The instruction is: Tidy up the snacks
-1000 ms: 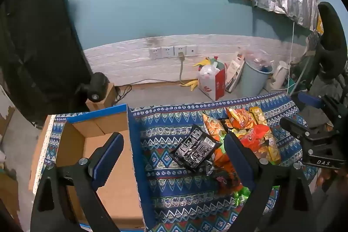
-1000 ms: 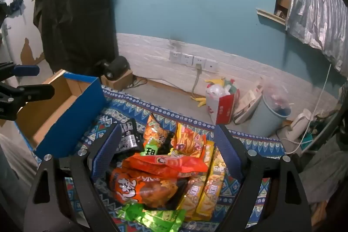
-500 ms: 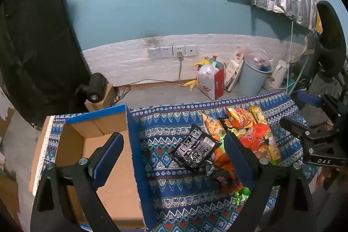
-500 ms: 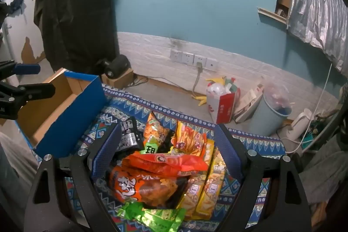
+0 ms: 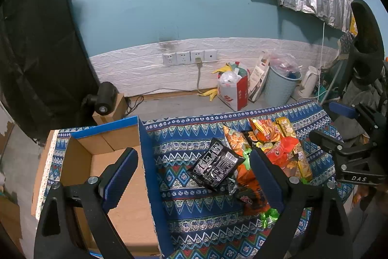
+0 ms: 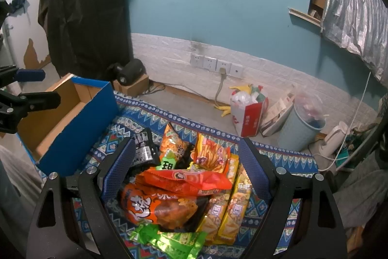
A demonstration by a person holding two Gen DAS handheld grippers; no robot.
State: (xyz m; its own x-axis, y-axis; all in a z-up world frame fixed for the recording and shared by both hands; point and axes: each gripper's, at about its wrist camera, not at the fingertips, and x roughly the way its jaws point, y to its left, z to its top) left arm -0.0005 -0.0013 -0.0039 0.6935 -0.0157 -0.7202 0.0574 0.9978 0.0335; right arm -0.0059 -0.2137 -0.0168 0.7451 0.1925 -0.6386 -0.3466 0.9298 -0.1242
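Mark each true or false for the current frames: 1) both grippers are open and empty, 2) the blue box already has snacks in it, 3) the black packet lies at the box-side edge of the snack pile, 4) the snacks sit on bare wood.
1) True. The left gripper and right gripper are both open with nothing gripped.
2) False. The blue box shows only its bare cardboard inside.
3) True. The black packet lies on the side of the snack pile nearest the box.
4) False. They rest on a blue patterned cloth.
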